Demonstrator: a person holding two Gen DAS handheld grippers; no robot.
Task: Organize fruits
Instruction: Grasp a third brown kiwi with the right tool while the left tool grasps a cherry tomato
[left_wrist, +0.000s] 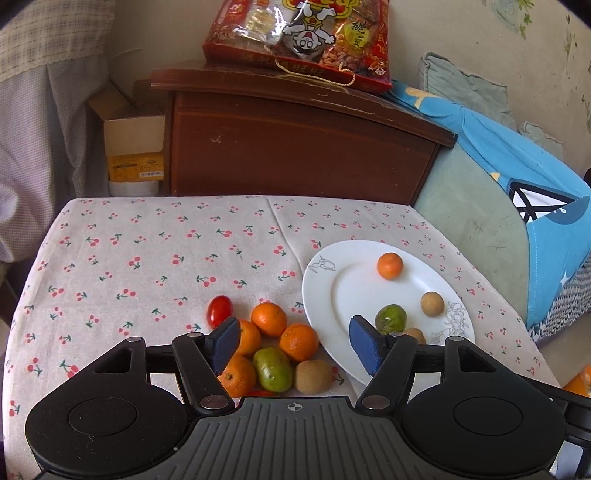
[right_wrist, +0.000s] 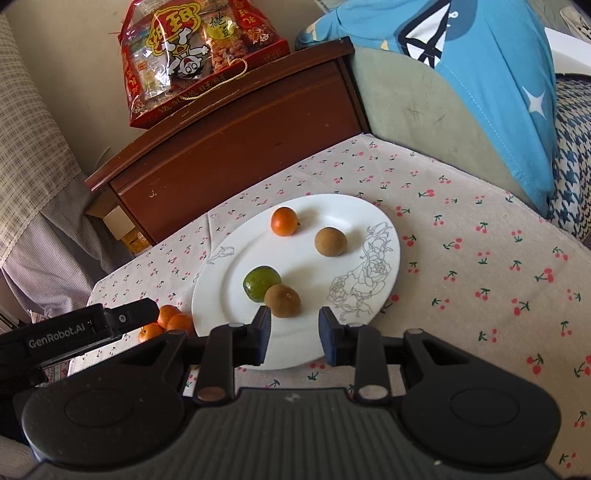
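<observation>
A white plate (left_wrist: 317, 291) (right_wrist: 332, 206) lies on the cherry-print cloth. On it are an orange (right_wrist: 284, 220), a green fruit (right_wrist: 260, 282) and two brown fruits (right_wrist: 330, 240) (right_wrist: 282, 300). Left of the plate is a pile of several oranges (left_wrist: 269, 318), a green fruit (left_wrist: 272, 369), a brown fruit (left_wrist: 313, 376) and a cherry tomato (left_wrist: 219, 311). My left gripper (left_wrist: 295, 326) hangs above that pile, open wide and empty. My right gripper (right_wrist: 294, 317) hovers over the plate's near rim. Its pads are a little apart with nothing between them, just short of the nearer brown fruit.
A dark wooden cabinet (left_wrist: 295, 147) stands behind the table with a red snack bag (left_wrist: 299, 37) on top. A cardboard box (left_wrist: 133, 147) sits to its left. A green cushion with blue clothing (left_wrist: 517, 166) borders the table's right side.
</observation>
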